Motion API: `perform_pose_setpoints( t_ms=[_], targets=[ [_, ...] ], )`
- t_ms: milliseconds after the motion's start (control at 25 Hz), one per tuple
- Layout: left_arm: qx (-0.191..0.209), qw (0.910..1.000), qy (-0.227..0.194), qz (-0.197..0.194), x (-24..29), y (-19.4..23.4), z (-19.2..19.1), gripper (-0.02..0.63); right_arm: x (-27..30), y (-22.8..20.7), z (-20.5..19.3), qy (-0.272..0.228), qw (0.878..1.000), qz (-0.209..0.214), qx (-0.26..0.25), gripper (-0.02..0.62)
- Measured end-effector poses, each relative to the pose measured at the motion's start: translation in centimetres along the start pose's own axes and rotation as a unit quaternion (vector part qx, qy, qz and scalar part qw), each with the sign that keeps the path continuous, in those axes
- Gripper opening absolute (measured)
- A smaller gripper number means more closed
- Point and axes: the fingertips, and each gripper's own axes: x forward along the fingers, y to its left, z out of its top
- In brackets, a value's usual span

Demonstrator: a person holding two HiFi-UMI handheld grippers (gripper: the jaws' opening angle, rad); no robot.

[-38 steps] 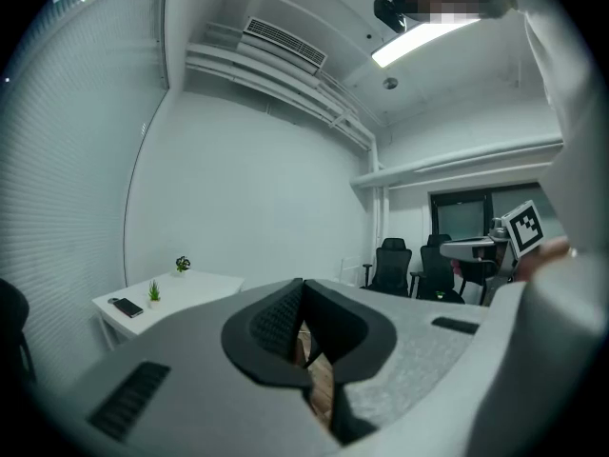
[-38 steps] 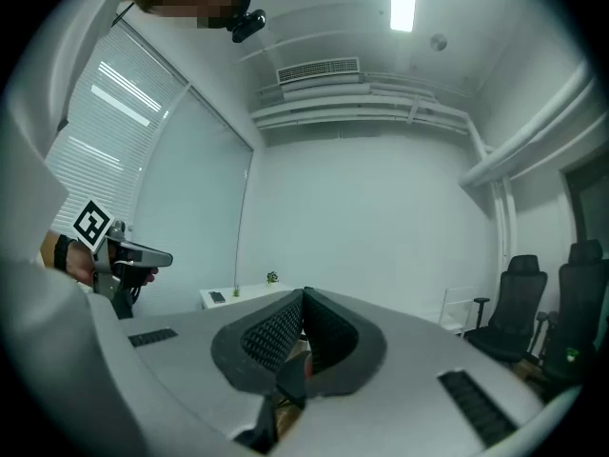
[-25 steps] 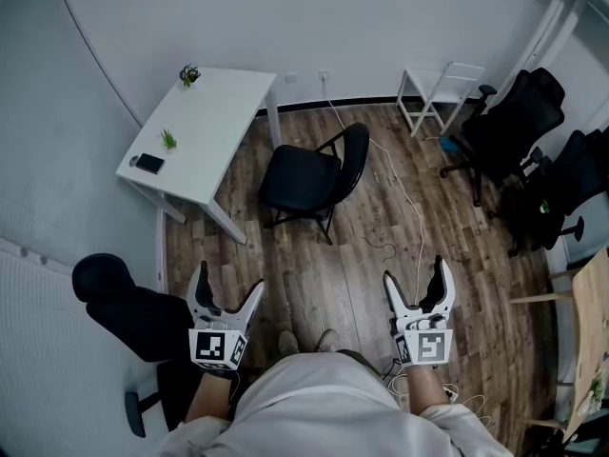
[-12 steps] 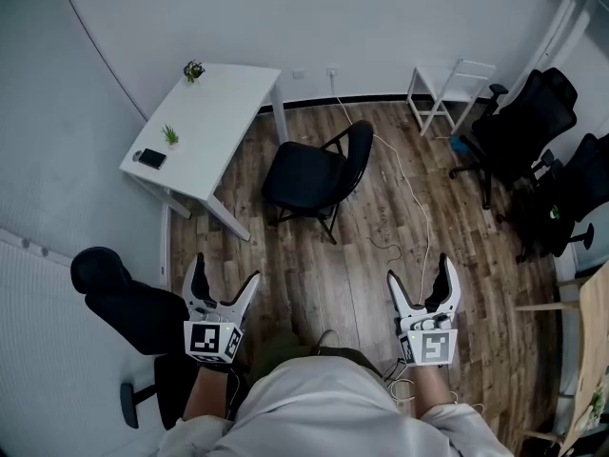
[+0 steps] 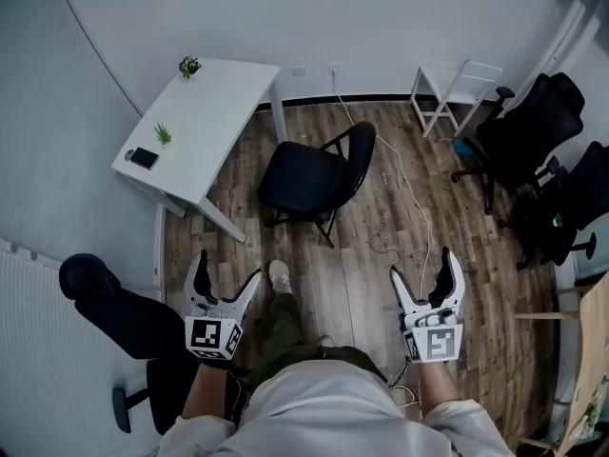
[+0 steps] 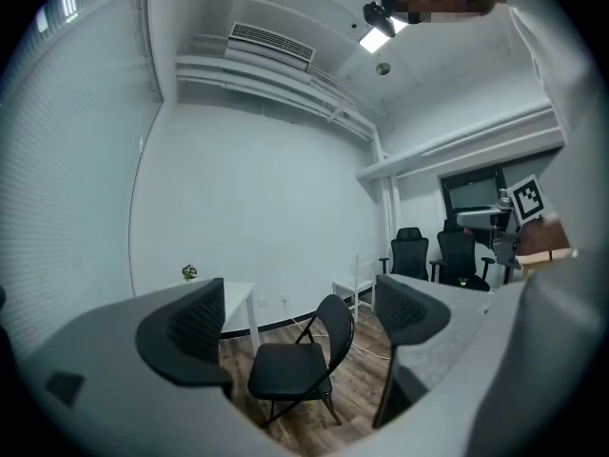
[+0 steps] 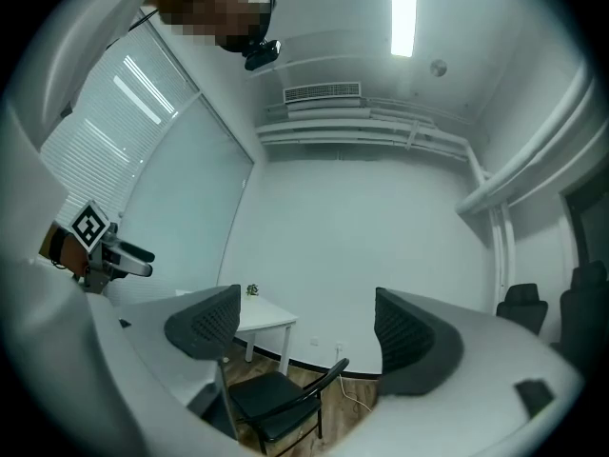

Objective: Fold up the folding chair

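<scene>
A black folding chair (image 5: 314, 179) stands unfolded on the wood floor beside the white desk, its seat toward the desk and its back toward the right. It shows between the jaws in the left gripper view (image 6: 300, 369) and low in the right gripper view (image 7: 276, 398). My left gripper (image 5: 225, 282) is open and empty, well short of the chair, near my left foot. Also open with nothing in it, my right gripper (image 5: 425, 276) hangs over bare floor to the chair's lower right.
A white desk (image 5: 200, 131) with two small plants and a phone stands left of the chair. A white cable (image 5: 409, 198) runs along the floor. Black office chairs (image 5: 533, 131) crowd the right; another (image 5: 114, 307) sits at my left. A white rack (image 5: 457, 89) stands by the wall.
I have stepped forward: my left foot now reaches out ahead toward the chair. Both grippers stay open and have kept their places in the view.
</scene>
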Motion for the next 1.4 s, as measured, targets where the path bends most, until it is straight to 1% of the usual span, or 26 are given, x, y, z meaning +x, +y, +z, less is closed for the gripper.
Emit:
perform_pose_setpoints(
  t_ms=[200, 360, 480, 680, 880, 1160, 1400],
  targets=[
    [-0.009, 0.9997, 0.015, -0.019, 5.5, 1.6, -3.1, 0.495, 3.9, -0.6, -1.8, 0.014, 1.0, -0.004, -0.005, 0.423],
    [-0.012, 0.9987, 0.034, -0.036, 10.0, 3.1, -4.4, 0.495, 7.2, -1.4, -2.6, 0.027, 1.0, -0.009, -0.006, 0.422],
    [-0.014, 0.9976, 0.048, -0.047, 13.4, 4.6, -5.1, 0.495, 10.4, -2.1, -3.1, 0.039, 0.999, -0.01, -0.009, 0.422],
    [-0.029, 0.9945, 0.076, -0.066, 18.9, 7.6, -7.0, 0.495, 16.5, -3.3, -4.3, 0.061, 0.998, -0.015, -0.014, 0.422],
    [-0.042, 0.9892, 0.107, -0.091, 24.9, 10.6, -9.0, 0.494, 23.2, -4.8, -4.9, 0.078, 0.996, -0.032, -0.021, 0.422],
    [-0.044, 0.9798, 0.14, -0.137, 32.0, 13.6, -10.4, 0.494, 30.7, -6.4, -5.4, 0.1, 0.993, -0.063, -0.029, 0.422],
    [-0.05, 0.9721, 0.165, -0.158, 36.7, 14.4, -12.8, 0.494, 35.1, -7.9, -8.2, 0.123, 0.989, -0.073, -0.037, 0.422]
  ],
)
